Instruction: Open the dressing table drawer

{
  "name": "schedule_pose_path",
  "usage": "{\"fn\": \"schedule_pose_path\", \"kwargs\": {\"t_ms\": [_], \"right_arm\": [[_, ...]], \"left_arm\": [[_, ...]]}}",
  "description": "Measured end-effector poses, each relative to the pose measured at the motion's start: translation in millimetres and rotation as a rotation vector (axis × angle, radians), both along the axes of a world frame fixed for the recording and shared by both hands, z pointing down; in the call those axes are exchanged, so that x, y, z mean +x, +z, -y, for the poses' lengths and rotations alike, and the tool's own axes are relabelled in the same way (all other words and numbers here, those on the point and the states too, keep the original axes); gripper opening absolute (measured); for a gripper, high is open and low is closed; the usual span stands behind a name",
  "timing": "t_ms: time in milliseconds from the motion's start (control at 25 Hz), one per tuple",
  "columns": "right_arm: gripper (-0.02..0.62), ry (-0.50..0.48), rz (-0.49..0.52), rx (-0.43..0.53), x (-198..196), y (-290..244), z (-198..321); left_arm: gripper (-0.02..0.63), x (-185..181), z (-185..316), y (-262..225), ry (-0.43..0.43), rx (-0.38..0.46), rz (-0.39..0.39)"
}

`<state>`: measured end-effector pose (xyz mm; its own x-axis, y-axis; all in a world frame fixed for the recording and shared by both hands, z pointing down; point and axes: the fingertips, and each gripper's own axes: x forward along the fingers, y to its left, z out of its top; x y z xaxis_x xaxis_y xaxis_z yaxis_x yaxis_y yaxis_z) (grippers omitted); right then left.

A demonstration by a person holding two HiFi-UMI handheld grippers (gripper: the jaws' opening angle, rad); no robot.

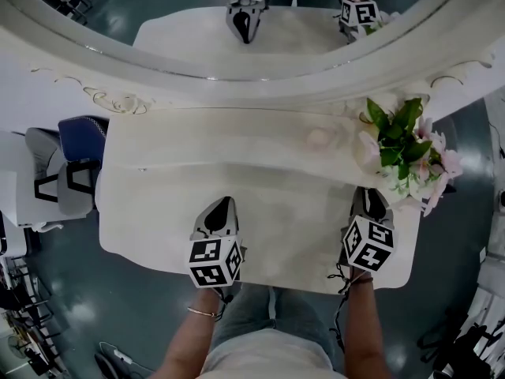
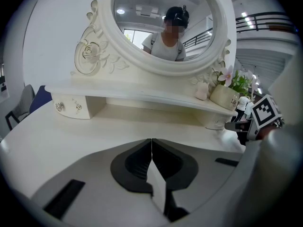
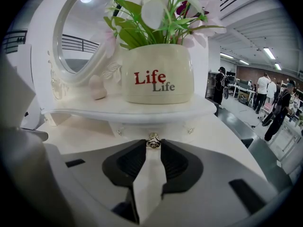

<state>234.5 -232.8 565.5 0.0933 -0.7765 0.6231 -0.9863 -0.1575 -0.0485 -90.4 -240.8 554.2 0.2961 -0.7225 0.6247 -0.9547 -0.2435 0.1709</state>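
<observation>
The white dressing table (image 1: 268, 212) has a small drawer (image 3: 142, 128) under the right end of its shelf. A metal knob (image 3: 153, 140) on that drawer sits between my right gripper's tips. My right gripper (image 3: 153, 144) is shut on this knob, and in the head view it (image 1: 371, 201) reaches under the shelf edge below the flowers. A little above the tabletop, left of centre, my left gripper (image 1: 223, 209) is shut with nothing in it; its jaws (image 2: 151, 141) meet. A second small drawer (image 2: 71, 109) sits at the shelf's left end.
A cream flower pot (image 3: 157, 74) marked "Life" stands on the shelf right above the gripped drawer, beside a small pink heart-shaped ornament (image 3: 98, 89). The oval mirror (image 1: 237, 22) rises behind the shelf. A blue and grey chair (image 1: 67, 172) stands left of the table. People stand far off at the right.
</observation>
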Motion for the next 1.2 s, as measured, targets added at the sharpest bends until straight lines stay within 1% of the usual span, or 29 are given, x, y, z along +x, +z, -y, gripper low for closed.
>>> {"fn": "schedule_pose_path", "kwargs": {"t_ms": [1200], "right_arm": [[0.101,0.017,-0.011,-0.006,0,0,-6]], "left_arm": [[0.02,-12,-11,1,0.004,-0.008,0.002]]}}
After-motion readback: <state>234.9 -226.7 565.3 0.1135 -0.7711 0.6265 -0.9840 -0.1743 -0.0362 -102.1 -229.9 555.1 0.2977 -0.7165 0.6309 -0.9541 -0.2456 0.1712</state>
